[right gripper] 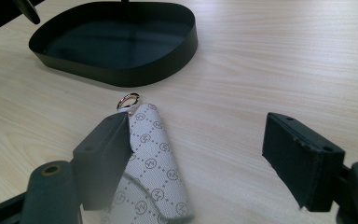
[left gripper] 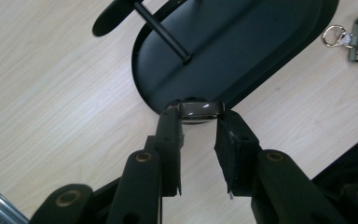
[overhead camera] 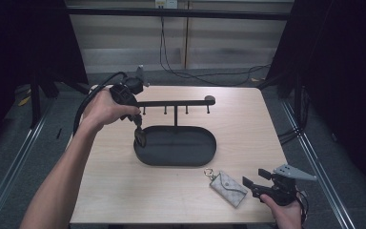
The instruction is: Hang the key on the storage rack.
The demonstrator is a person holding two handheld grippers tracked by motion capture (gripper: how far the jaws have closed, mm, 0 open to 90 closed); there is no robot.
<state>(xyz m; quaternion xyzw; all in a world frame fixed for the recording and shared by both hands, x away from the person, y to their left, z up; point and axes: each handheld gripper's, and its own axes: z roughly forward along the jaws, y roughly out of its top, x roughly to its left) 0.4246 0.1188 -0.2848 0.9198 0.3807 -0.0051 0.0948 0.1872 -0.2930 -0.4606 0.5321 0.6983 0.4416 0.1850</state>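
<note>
The right gripper [right gripper: 196,154] is seen with jaws spread wide, the patterned key pouch [right gripper: 151,172] lying between them on the table [right gripper: 270,60], its lower end cut off. A dark ring-shaped object [left gripper: 200,110], hard to identify, is clamped by the left gripper [left gripper: 198,122] above the black tray's [left gripper: 242,46] rim.
</note>
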